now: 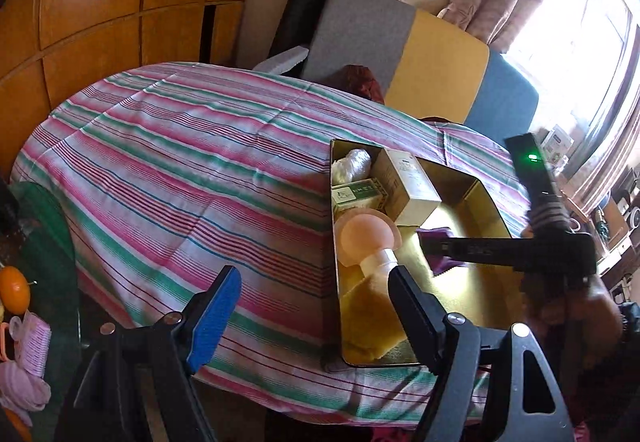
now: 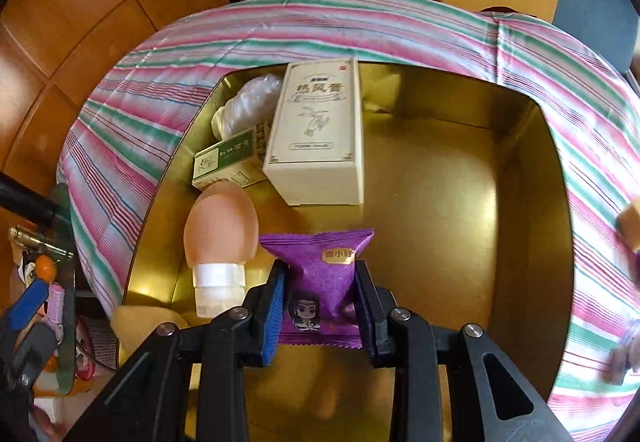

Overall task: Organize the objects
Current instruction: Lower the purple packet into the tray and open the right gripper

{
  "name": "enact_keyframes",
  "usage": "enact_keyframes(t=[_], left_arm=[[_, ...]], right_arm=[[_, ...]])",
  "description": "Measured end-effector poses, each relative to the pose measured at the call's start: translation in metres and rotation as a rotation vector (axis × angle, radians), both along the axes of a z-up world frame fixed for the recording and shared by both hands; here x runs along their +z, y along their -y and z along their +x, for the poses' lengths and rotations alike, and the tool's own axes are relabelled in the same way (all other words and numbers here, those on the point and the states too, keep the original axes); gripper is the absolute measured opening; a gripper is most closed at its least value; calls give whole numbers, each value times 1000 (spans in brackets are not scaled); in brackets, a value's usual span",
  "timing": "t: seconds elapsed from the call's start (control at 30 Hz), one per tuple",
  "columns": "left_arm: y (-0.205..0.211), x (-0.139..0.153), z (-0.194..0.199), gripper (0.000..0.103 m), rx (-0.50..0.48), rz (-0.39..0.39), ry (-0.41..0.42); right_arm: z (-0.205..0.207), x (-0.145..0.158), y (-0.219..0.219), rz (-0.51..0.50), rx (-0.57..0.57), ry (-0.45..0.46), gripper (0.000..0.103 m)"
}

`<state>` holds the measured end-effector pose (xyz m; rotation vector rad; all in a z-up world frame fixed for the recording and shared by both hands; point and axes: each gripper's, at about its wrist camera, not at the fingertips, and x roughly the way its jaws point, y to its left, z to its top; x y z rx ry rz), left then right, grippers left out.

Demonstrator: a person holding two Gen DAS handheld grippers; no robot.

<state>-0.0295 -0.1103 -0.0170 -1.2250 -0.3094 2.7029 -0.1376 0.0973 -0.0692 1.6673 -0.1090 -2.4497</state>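
Note:
A gold metal tin [image 2: 520, 170] [image 1: 486, 202] lies on the striped cloth. In it are a cream box [image 2: 320, 138] [image 1: 408, 182], a green and white box [image 2: 228, 160] [image 1: 358, 194], a clear plastic bundle [image 2: 248, 102] [image 1: 352, 162], a peach squeeze bottle with a white cap [image 2: 220, 230] [image 1: 366, 238] and a yellow sponge [image 1: 372, 318]. My right gripper [image 2: 320, 298] is shut on a purple snack packet [image 2: 320, 270] and holds it over the tin; it also shows in the left wrist view [image 1: 436, 246]. My left gripper [image 1: 316, 306] is open and empty above the cloth beside the tin's left wall.
The striped cloth [image 1: 180, 162] covers the table. Behind it stand a grey, yellow and blue chair back [image 1: 400, 54] and wooden cabinets [image 1: 100, 2]. At the left edge lie an orange fruit [image 1: 14, 290] and pink hair rollers [image 1: 34, 338]. A window [image 1: 580, 42] is at right.

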Motion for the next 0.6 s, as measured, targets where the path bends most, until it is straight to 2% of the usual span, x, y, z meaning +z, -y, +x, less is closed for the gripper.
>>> enact_keyframes(t=[0.27,0.6], left_arm=[[1,-1,-1,76,9,5,9],[2,-3,-4,76,15,5,20]], right_arm=[[-12,-12,12,40,0,13,32],[-16,-16,15,36,-3,19,37]])
